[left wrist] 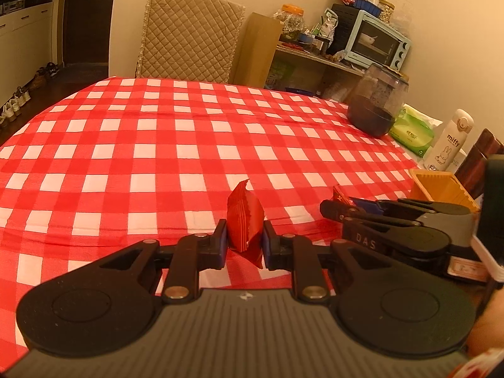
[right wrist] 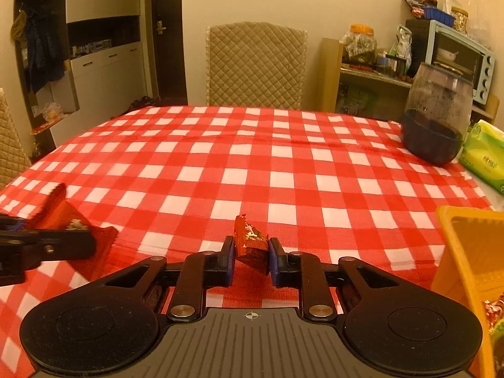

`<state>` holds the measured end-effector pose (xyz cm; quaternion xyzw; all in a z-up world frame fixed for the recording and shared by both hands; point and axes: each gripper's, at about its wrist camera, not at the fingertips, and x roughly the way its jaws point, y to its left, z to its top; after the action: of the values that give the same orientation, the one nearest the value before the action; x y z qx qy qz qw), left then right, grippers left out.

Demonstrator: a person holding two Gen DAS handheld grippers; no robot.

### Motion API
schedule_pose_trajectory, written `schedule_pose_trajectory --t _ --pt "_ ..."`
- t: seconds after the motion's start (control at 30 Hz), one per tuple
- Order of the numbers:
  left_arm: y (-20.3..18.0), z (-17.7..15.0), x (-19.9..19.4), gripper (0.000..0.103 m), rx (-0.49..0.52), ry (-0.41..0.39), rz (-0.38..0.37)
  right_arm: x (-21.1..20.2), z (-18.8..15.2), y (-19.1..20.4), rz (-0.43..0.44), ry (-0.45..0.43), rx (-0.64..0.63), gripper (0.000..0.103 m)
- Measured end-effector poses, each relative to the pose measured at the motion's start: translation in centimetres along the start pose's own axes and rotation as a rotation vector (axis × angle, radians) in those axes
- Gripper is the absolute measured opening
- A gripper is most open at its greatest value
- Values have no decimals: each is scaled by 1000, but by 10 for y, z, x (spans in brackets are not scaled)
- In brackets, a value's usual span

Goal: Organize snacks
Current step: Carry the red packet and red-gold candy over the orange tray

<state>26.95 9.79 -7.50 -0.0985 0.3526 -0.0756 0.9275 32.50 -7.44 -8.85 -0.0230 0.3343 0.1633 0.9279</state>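
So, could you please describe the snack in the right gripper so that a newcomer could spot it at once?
On the red-checked tablecloth, near its front edge and left of the orange basket, the right gripper is shut on a small snack packet. It is brownish-red with gold print, unlike the larger plain red packet nearby.

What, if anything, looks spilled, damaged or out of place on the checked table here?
Nothing stands out. The left gripper is shut on a plain red foil snack packet, the right gripper on a smaller red-and-gold wrapped candy. The orange plastic basket stands upright on the red-and-white checked tablecloth; no spills.
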Motion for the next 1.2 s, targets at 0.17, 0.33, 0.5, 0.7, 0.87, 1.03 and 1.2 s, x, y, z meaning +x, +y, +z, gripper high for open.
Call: schedule_pose_trajectory --t 0.17,0.33,0.5,0.7,0.87,1.03,1.2 --pt "-13 -6 -12 19 19 -5 -1 -27 -5 3 7 5 3 22" --pt "-26 -21 -37 19 4 -20 20 -58 -16 2 16 25 33 22" --pt "-44 -38 -64 19 -3 -16 32 -92 -29 -2 21 50 64 22" --pt "-69 -61 -98 19 -22 -16 60 -137 -49 -9 19 68 99 22" --pt "-85 -81 -125 19 -74 -1 76 -174 -64 -13 16 67 115 22" --pt "-104 -102 -146 19 -98 21 93 -211 -78 -20 4 59 139 22" --pt "-126 -118 -161 19 -91 34 112 -243 -92 -30 -19 51 152 22"
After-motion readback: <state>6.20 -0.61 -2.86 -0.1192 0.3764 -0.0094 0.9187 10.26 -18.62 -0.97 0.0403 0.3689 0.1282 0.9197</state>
